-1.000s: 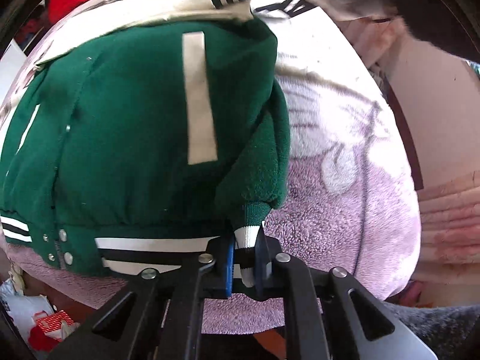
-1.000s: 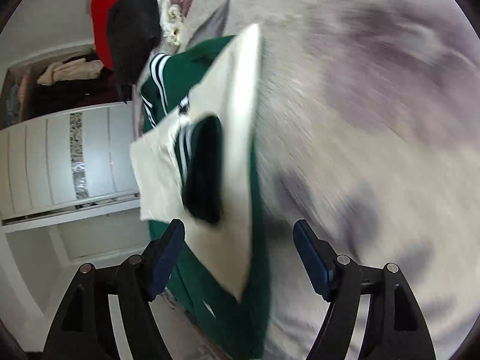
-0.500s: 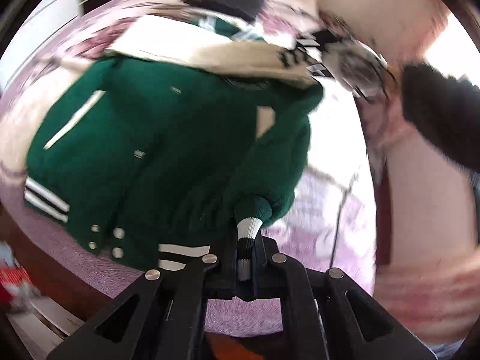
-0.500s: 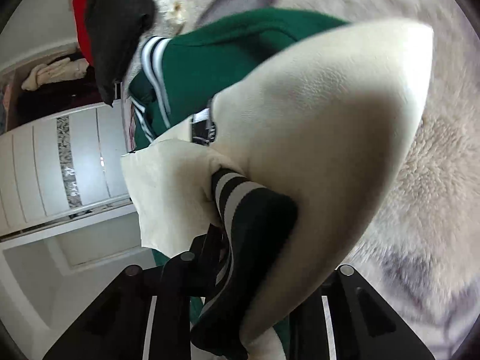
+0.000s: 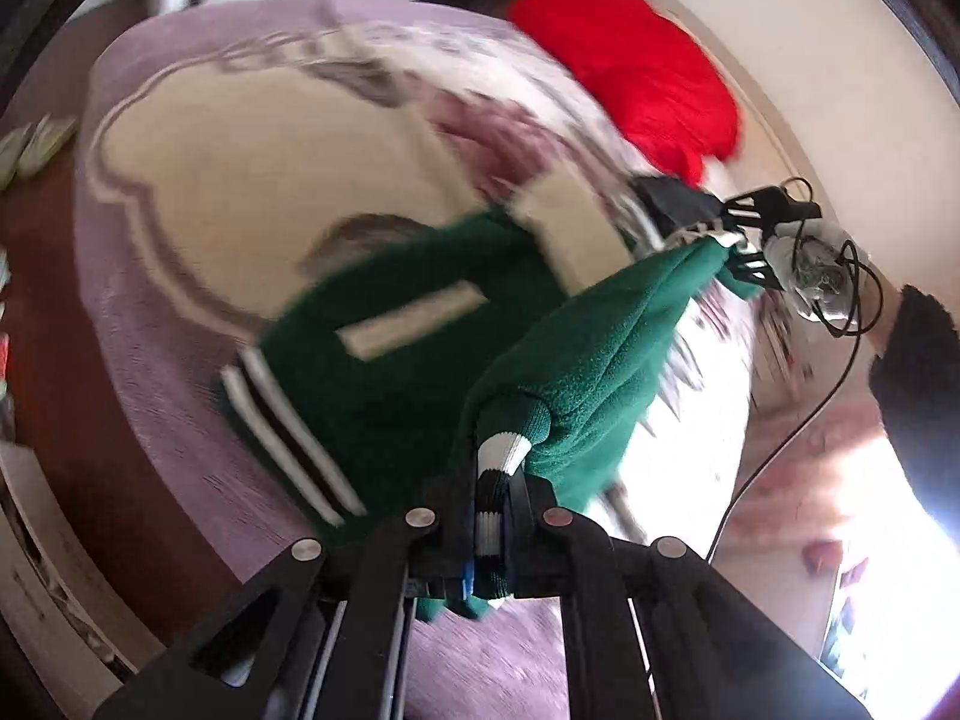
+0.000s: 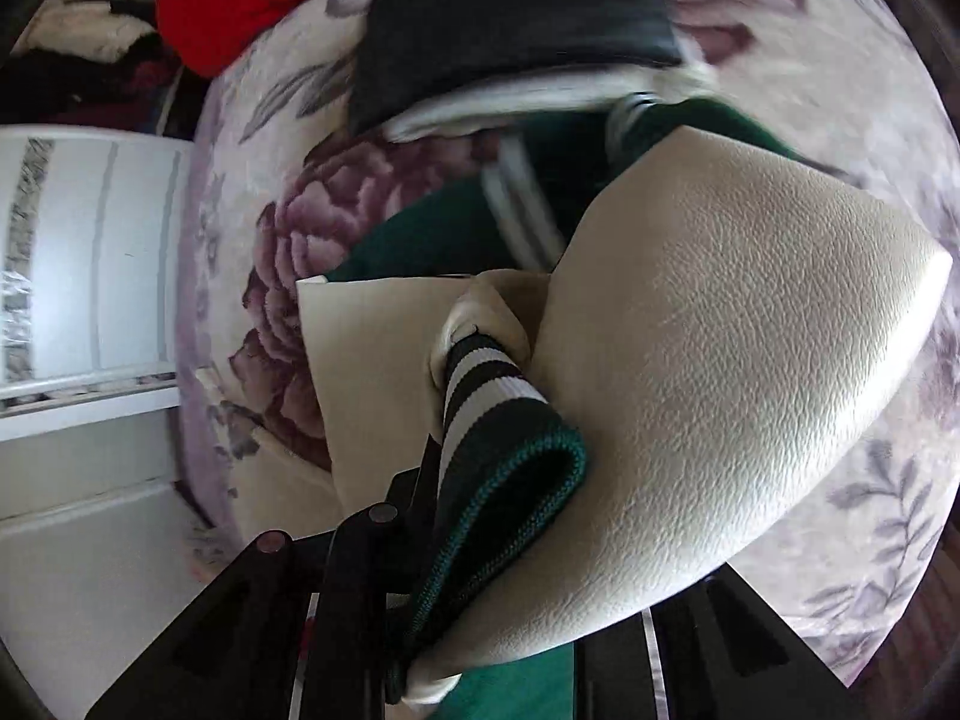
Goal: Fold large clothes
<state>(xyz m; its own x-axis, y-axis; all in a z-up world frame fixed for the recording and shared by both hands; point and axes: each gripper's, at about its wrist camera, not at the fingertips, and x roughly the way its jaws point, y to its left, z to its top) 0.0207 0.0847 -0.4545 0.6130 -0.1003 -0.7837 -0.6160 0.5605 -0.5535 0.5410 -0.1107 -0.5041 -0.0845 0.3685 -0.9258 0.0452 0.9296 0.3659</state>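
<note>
Both grippers have lifted the green jacket [image 5: 420, 372] off the bed [image 5: 240, 138]; left gripper [image 5: 493, 531] pinches a striped cuff [image 5: 503, 450], right gripper [image 6: 432, 516] clamps the other cuff [image 6: 486, 396].

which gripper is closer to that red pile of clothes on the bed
Right. In the left wrist view the right gripper hangs just below the red pile, holding the jacket; the left gripper is across the bed.
</note>
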